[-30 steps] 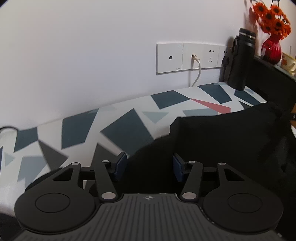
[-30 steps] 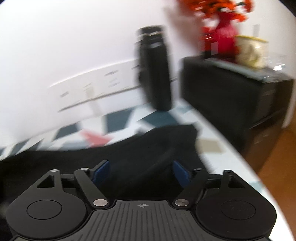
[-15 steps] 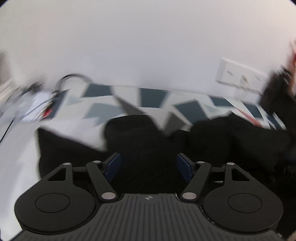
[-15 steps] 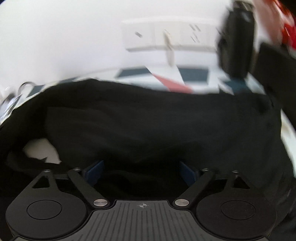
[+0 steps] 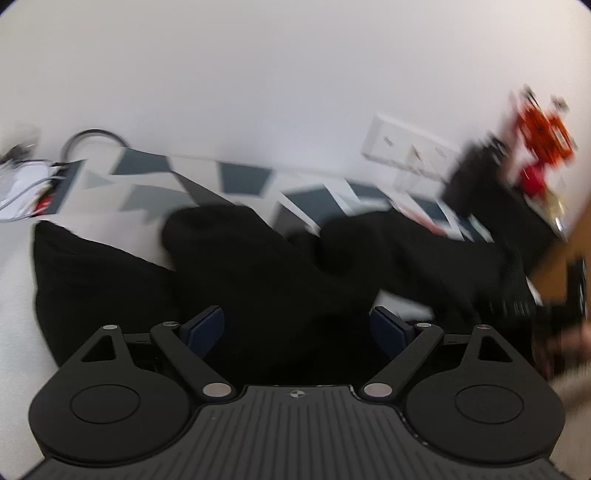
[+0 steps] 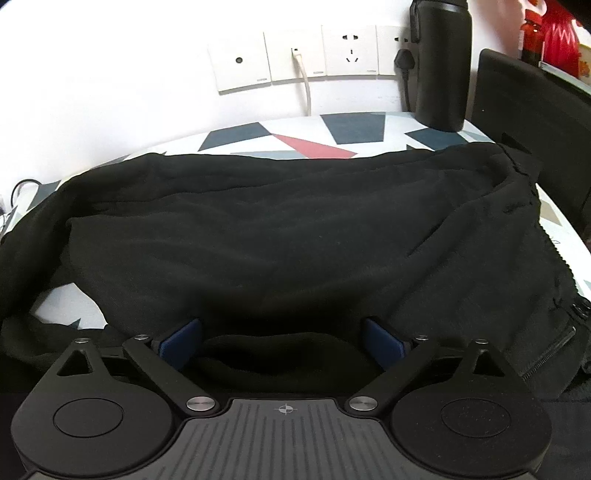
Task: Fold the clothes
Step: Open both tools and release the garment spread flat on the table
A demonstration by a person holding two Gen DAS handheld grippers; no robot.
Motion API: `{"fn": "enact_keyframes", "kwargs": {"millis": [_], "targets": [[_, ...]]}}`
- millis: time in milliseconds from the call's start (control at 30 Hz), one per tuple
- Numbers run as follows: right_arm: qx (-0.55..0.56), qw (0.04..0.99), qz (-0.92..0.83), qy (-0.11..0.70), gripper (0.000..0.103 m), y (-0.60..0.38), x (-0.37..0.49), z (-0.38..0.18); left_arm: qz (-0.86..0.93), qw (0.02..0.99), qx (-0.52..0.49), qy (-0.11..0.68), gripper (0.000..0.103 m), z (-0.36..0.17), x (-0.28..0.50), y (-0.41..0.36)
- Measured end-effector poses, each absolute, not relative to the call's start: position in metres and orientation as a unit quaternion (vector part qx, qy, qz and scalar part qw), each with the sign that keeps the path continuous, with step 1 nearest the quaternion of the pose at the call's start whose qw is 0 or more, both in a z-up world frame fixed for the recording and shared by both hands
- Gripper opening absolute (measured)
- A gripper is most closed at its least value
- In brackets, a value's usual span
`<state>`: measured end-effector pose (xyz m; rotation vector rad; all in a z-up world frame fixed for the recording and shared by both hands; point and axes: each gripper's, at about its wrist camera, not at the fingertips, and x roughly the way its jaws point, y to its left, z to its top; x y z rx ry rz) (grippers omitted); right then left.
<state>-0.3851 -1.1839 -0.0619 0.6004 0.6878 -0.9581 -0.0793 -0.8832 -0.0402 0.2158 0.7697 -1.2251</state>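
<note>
A black garment (image 6: 280, 229) lies spread across a table with a geometric-pattern cloth (image 6: 351, 127). In the right wrist view it fills the middle, with a zipper (image 6: 546, 360) at its lower right. My right gripper (image 6: 282, 343) is open just above the garment's near edge, a fold of fabric lying between its blue pads. The left wrist view is blurred: the same black garment (image 5: 258, 273) lies bunched ahead, and my left gripper (image 5: 297, 326) stands open over it, holding nothing.
White wall sockets (image 6: 295, 57) with a plugged white cable sit behind the table. A black bottle (image 6: 441, 62) stands at the back right beside a black cabinet (image 6: 532, 110) with a red vase (image 6: 561, 33). Cables (image 5: 26, 184) lie at the table's left end.
Both grippers have swung: the left view turned left then tilted, now over the bunched garment; the right gripper came round from the cabinet side to face the wall over the garment. Both stayed open.
</note>
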Motion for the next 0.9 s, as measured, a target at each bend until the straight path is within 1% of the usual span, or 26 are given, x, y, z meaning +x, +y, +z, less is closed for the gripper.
{"fn": "enact_keyframes", "kwargs": {"millis": [67, 100, 133, 167, 200, 267, 333, 467, 600, 633, 667, 700, 733, 800, 833, 900], "targets": [[0.278, 0.786, -0.449, 0.320, 0.097, -1.184, -0.385, -0.062, -0.562, 0.740, 0.134, 0.344, 0.088, -0.049, -0.087, -0.888], [0.278, 0.785, -0.452, 0.320, 0.099, -1.183, -0.385, -0.063, -0.559, 0.741, 0.148, 0.340, 0.086, -0.053, -0.090, -0.890], [0.277, 0.784, -0.453, 0.321, 0.100, -1.183, -0.384, -0.063, -0.557, 0.742, 0.151, 0.340, 0.075, -0.054, -0.089, -0.892], [0.275, 0.783, -0.455, 0.322, 0.100, -1.183, -0.383, -0.064, -0.558, 0.742, 0.145, 0.343, 0.069, -0.054, -0.086, -0.892], [0.274, 0.782, -0.457, 0.322, 0.101, -1.183, -0.383, -0.064, -0.557, 0.742, 0.135, 0.346, 0.061, -0.053, -0.083, -0.892], [0.272, 0.781, -0.460, 0.322, 0.102, -1.184, -0.382, -0.065, -0.555, 0.747, 0.108, 0.349, 0.060, -0.047, -0.075, -0.889], [0.270, 0.781, -0.463, 0.322, 0.102, -1.182, -0.381, -0.065, -0.551, 0.753, 0.106, 0.344, 0.060, -0.044, -0.067, -0.891], [0.265, 0.780, -0.466, 0.323, 0.102, -1.182, -0.379, -0.066, -0.541, 0.747, 0.148, 0.357, 0.060, -0.054, -0.061, -0.905], [0.264, 0.781, -0.464, 0.323, 0.102, -1.182, -0.381, -0.065, -0.519, 0.747, 0.188, 0.370, 0.059, -0.063, -0.071, -0.911], [0.264, 0.782, -0.463, 0.323, 0.102, -1.182, -0.381, -0.065, -0.517, 0.747, 0.192, 0.372, 0.048, -0.063, -0.073, -0.911], [0.264, 0.782, -0.463, 0.323, 0.102, -1.182, -0.381, -0.065, -0.514, 0.746, 0.192, 0.378, 0.040, -0.063, -0.073, -0.910], [0.264, 0.782, -0.463, 0.323, 0.102, -1.182, -0.381, -0.065, -0.508, 0.746, 0.188, 0.387, 0.024, -0.062, -0.071, -0.908], [0.264, 0.782, -0.462, 0.324, 0.102, -1.182, -0.381, -0.065, -0.502, 0.749, 0.172, 0.396, 0.014, -0.057, -0.068, -0.905], [0.263, 0.784, -0.459, 0.324, 0.102, -1.183, -0.382, -0.065, -0.497, 0.756, 0.124, 0.408, 0.014, -0.044, -0.062, -0.894], [0.263, 0.785, -0.458, 0.323, 0.102, -1.184, -0.382, -0.065, -0.494, 0.759, 0.100, 0.413, 0.011, -0.038, -0.059, -0.889], [0.261, 0.788, -0.456, 0.322, 0.102, -1.184, -0.383, -0.066, -0.490, 0.769, 0.075, 0.404, 0.008, -0.021, -0.059, -0.880]]}}
